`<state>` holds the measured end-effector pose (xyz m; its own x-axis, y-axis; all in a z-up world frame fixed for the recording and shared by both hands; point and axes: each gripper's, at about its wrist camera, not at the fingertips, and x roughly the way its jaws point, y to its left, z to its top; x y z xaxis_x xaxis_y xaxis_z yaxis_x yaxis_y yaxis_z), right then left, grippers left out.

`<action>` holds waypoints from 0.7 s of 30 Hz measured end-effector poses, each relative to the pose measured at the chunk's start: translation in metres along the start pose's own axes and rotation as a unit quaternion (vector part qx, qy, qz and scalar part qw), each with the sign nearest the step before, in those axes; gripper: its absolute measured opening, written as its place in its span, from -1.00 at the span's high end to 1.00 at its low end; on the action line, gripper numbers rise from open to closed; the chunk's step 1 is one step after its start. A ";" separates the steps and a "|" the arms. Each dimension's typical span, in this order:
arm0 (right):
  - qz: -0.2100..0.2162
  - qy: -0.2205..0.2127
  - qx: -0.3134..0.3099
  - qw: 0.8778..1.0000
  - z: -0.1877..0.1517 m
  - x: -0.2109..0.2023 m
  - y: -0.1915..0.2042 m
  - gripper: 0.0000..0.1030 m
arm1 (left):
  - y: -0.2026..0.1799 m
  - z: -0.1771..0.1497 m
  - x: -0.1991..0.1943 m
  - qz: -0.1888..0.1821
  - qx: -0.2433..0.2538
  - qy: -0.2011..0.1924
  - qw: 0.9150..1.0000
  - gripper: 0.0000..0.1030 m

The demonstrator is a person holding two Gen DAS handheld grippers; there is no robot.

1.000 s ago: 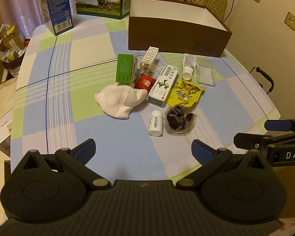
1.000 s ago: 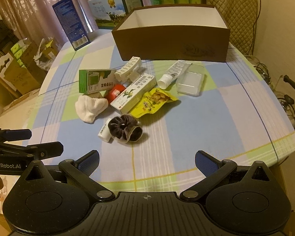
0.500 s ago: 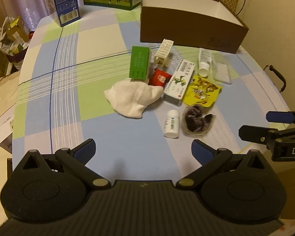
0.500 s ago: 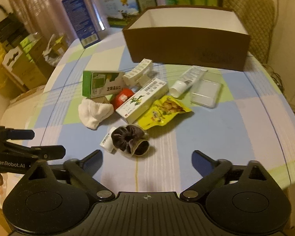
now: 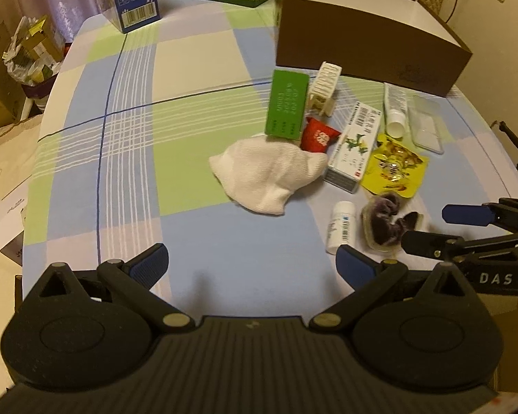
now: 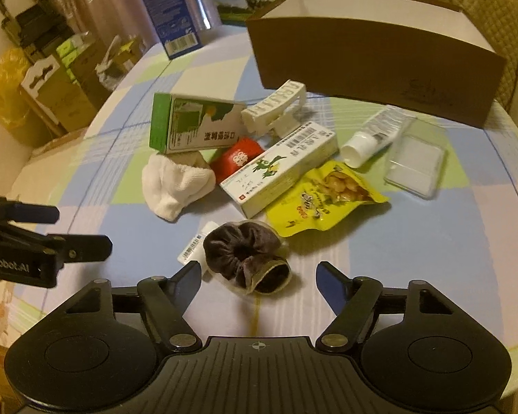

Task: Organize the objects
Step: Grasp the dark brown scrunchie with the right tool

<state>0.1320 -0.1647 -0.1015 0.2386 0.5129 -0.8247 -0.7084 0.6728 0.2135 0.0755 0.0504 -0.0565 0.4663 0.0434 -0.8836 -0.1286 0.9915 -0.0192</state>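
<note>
My left wrist camera looks forward and down over the counter from its near-left edge. My right wrist camera sits lower and nearer, just short of the dark scrunchie. Both views share the clutter pile and brown cardboard box; each catches the other gripper at its frame edge.

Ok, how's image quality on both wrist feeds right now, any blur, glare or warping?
Left wrist view: warm dim light, motion smear softening the white cloth and scrunchie, table edges bowed by the fisheye. Right wrist view: brown box and background blurred, scrunchie sharper, no strong glare.
</note>
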 end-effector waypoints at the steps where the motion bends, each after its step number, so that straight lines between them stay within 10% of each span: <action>1: -0.001 0.003 -0.003 1.000 0.000 0.004 0.000 -0.34 | 0.001 0.001 0.002 0.001 -0.001 0.002 1.000 -0.98; 7: 0.002 0.017 -0.023 1.000 -0.001 0.026 0.002 -0.23 | 0.009 0.004 0.010 0.008 -0.009 0.008 1.000 -0.97; 14: 0.012 0.025 -0.055 0.998 -0.006 0.035 0.003 0.55 | 0.012 0.006 0.015 0.013 -0.014 0.012 1.000 -0.93; 21: 0.043 0.015 -0.055 0.997 -0.003 0.015 0.002 0.71 | 0.007 0.011 0.014 0.005 -0.009 0.009 1.000 -0.93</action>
<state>0.1323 -0.1578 -0.1149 0.1554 0.5491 -0.8212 -0.7945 0.5635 0.2264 0.0904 0.0591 -0.0636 0.4488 0.0510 -0.8922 -0.1493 0.9886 -0.0186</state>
